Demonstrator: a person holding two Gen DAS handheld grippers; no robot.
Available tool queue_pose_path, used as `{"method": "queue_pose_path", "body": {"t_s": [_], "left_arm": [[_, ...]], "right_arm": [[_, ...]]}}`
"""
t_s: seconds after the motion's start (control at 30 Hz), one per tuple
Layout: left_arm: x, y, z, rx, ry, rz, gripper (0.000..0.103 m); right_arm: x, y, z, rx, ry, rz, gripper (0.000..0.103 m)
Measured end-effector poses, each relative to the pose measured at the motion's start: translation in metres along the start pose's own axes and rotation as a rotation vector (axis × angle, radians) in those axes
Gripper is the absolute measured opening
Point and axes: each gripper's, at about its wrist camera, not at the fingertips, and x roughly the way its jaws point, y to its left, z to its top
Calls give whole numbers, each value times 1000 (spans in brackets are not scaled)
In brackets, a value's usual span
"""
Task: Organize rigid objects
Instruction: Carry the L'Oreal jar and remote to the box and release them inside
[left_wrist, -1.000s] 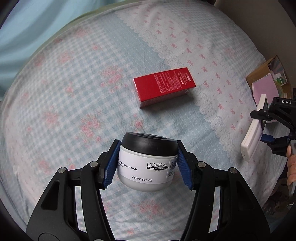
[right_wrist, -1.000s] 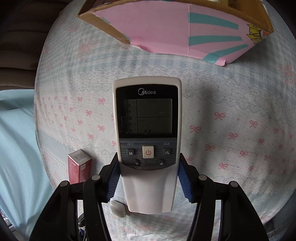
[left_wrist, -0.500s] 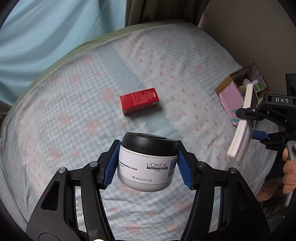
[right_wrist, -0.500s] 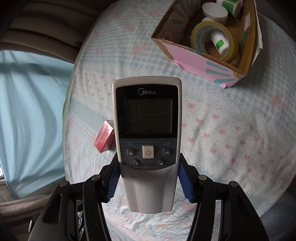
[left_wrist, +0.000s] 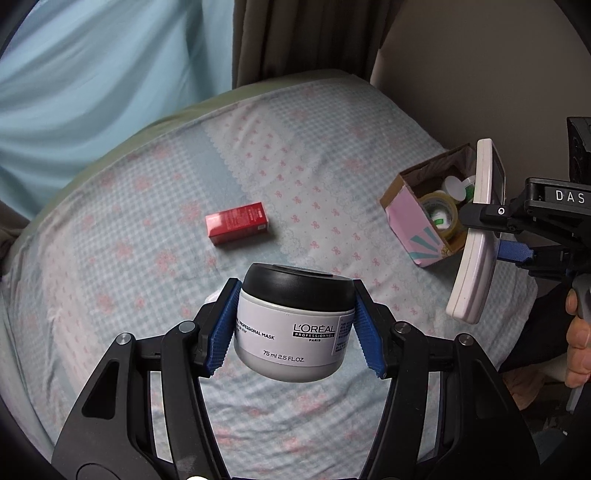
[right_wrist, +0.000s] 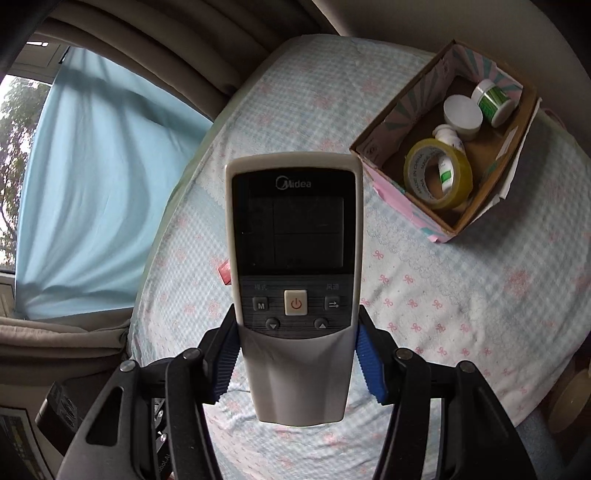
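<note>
left gripper: clamped on a jar, held up over the bed
right gripper: squeezing a remote, also in the air
step: looks like carrying both to the box
next: gotta lower them in beside the tape
left behind: red carton lying on the bed

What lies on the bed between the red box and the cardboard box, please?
Nothing: in the left wrist view, the stretch of bedspread between the red box and the cardboard box is bare.
</note>
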Motion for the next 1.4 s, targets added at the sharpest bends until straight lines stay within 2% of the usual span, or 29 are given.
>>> {"method": "queue_pose_path", "body": {"t_s": [0.2,0.3,0.6,0.83,1.07,1.4], "left_arm": [[-10,-53,9,-16,-19,35,55],[-9,-84,15,-51,-26,26,55],[29,-187,51,-35,-29,6,55],[78,-245,86,2,1,-24,55],[142,-278,109,25,70,-53,55],[238,-295,142,67,144,-55,55]], "right_arm": [[-29,-24,29,-83,-12,35,53],[-41,-43,51,-104,-8,47,53],[-70,-101,127,-169,-31,32,53],[-73,-145,187,-185,-43,-1,53],[-47,-181,234,-204,-10,-42,53],[5,-204,255,-172,34,-19,53]]}}
